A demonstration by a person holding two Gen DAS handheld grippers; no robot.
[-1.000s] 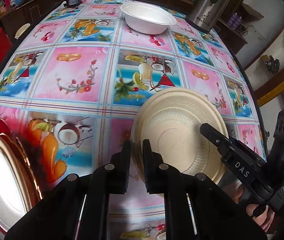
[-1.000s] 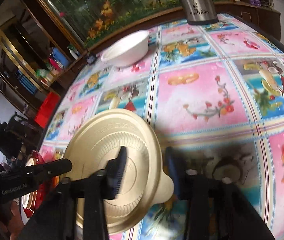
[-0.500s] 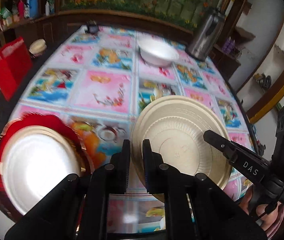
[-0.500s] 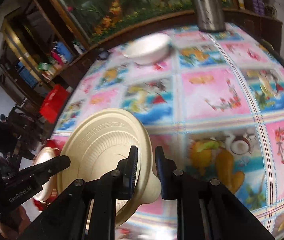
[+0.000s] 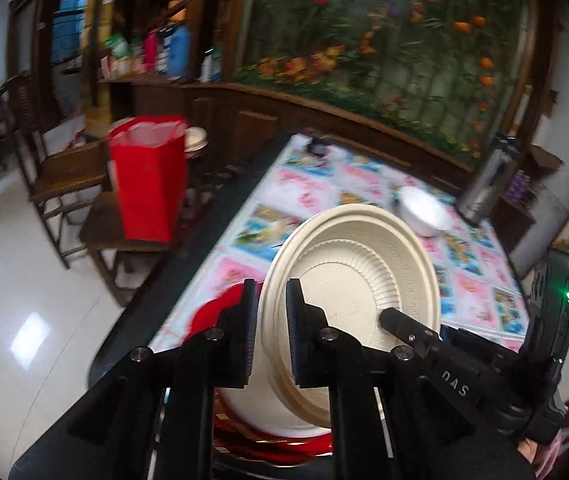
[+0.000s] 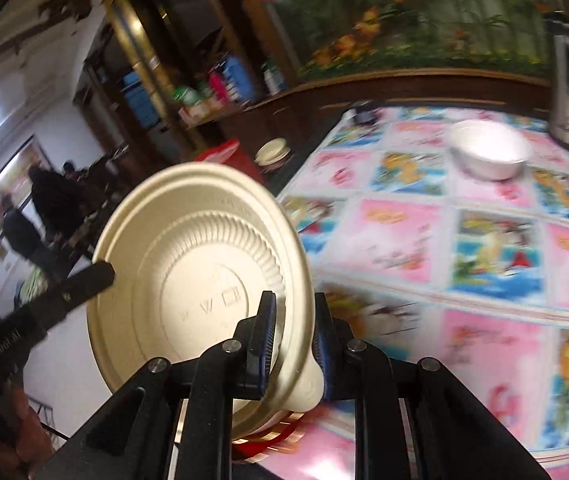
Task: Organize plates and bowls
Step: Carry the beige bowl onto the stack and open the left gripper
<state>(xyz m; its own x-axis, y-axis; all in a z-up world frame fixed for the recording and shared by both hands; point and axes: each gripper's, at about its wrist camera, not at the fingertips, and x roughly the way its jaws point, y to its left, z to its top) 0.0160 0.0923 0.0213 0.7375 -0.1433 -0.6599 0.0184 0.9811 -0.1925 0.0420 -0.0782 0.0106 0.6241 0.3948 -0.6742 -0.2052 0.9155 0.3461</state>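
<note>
Left wrist view: both grippers, left gripper [image 5: 269,320] and right gripper [image 6: 293,332], clamp the cream plate's [image 5: 364,264] opposite rims.

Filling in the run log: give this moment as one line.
held: round cream disposable plate | left gripper: shut on rim | right gripper: shut on opposite rim | below: red-rimmed plate

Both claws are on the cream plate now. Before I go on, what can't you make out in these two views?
- Left wrist view: the red plate and the white one on it are mostly hidden behind the cream plate and left claw.
- Right wrist view: tablecloth pictures are smeared by motion blur.
- Right wrist view: cream plate's embossed marks are too small to read.
</note>
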